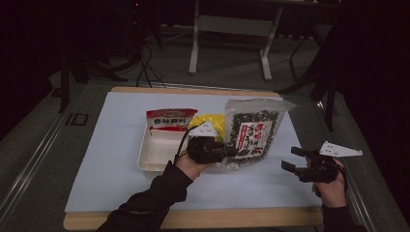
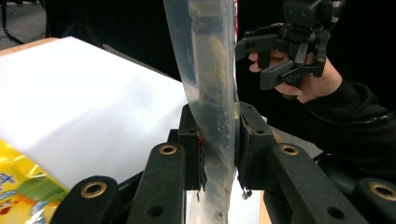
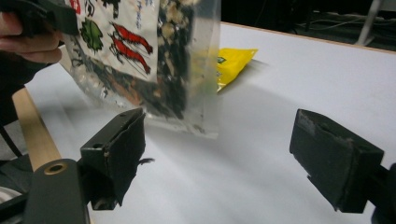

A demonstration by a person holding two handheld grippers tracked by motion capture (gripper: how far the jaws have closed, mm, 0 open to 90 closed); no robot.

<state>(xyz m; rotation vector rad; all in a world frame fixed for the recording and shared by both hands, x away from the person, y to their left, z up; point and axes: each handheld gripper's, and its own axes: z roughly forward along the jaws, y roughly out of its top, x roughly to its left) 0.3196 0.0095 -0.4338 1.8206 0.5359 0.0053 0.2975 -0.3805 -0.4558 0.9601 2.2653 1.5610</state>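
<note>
High view: on the white counter (image 1: pixel 116 159), a red packet (image 1: pixel 170 119) lies across the far end of a white tray (image 1: pixel 153 153). Just right of the tray, the left claw (image 1: pixel 227 150) in the person's left hand (image 1: pixel 191 166) pinches the lower left edge of a clear bag (image 1: pixel 254 133) of dark dried food with a red-and-white label. The bag stands upright, lifted, its top near the counter's far edge. A yellow packet (image 1: pixel 212 121) sits behind the left claw, between the red packet and the bag. Well apart to the right, near the counter's right edge, the right claw (image 1: pixel 289 160) is gaping, nothing between its jaws, pointing left toward the bag.

In the left gripper view, the two pads close tight on the bag's (image 2: pixel 210 93) clear edge, which rises straight up between them; the right claw (image 2: pixel 254 63) shows beyond.

In the right gripper view, the jaws stand wide apart over bare counter (image 3: pixel 280 84), with the bag (image 3: pixel 149 56) hanging ahead at the left.
</note>
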